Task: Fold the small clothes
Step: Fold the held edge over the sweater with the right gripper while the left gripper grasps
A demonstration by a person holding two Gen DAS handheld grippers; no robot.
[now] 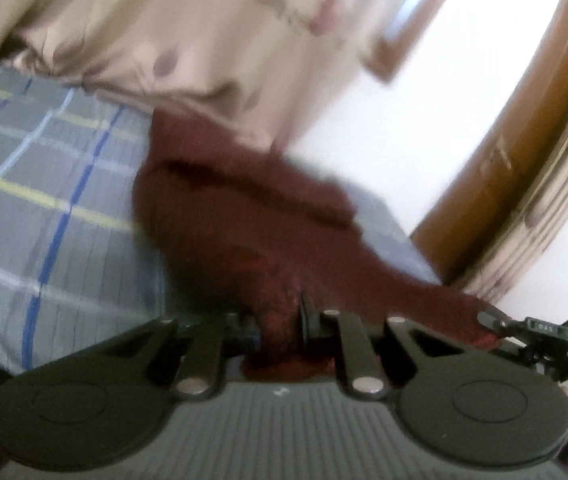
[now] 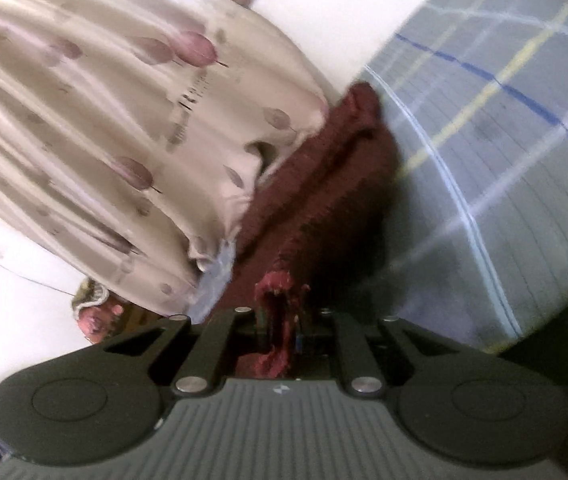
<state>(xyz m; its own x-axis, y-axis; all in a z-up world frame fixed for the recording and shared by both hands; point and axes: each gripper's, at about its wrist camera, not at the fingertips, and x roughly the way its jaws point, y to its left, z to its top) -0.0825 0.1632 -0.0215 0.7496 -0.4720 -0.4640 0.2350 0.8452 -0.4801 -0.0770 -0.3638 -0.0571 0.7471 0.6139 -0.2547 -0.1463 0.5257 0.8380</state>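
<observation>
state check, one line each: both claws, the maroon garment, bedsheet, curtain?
left claw: shut on maroon garment
right claw: shut on the garment's edge
maroon garment: held at two points, bunched, partly lifted off the bed
plaid bedsheet: spread flat
curtain: drawn, hanging in folds

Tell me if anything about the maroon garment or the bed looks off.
Nothing looks damaged. The maroon knitted garment is bunched and creased, not flat, hanging between the left gripper and right gripper, both shut on it, above the checked bedsheet.
</observation>
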